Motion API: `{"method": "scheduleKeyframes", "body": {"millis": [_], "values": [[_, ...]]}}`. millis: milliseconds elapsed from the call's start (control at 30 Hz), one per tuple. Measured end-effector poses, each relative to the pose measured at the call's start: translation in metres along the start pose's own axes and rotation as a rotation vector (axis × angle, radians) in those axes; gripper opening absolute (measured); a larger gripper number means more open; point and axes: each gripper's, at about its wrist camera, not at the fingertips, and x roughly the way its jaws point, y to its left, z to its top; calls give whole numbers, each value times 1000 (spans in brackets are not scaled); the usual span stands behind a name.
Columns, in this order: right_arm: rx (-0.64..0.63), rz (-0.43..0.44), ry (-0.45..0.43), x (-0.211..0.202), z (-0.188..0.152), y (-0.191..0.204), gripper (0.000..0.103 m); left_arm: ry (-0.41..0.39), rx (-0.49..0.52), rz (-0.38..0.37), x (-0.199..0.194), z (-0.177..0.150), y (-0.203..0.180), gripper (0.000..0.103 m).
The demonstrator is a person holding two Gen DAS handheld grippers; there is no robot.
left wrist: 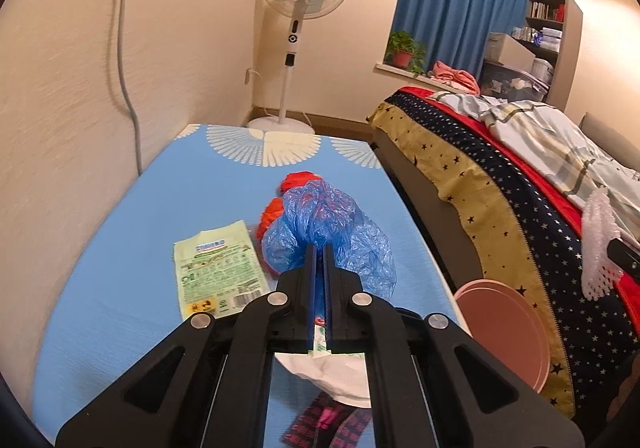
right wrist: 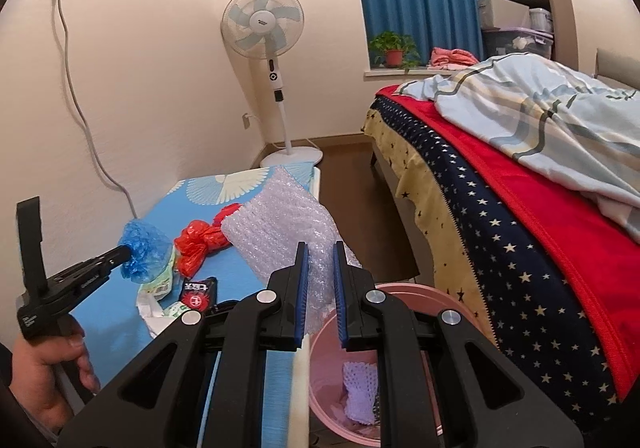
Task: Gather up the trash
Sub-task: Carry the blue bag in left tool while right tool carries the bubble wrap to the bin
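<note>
- The left gripper (left wrist: 319,254) is clamping a crumpled blue plastic bag (left wrist: 328,224), holding it clear above the counter (left wrist: 120,248).
- The right gripper (right wrist: 320,272) is pinching a sheet of bubble wrap (right wrist: 280,224) between narrowly parted jaws, over the rim of the pink bin (right wrist: 404,294).
- Risk: both films are thin and slippery; a light pinch is likely to let either slide out beside the bin.
- Risk: the springy wrap may catch on the rim.
- A red bag (right wrist: 200,240), a green packet (left wrist: 218,268) and a dark sachet (right wrist: 198,294) are lying on the counter.
</note>
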Motion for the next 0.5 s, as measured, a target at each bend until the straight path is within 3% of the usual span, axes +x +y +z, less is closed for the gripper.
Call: {"method": "scheduleKeyframes", "body": {"millis": [500], "values": [[90, -121, 18, 6, -1, -34, 13, -10, 45, -103, 3, -2, -45, 3]]}}
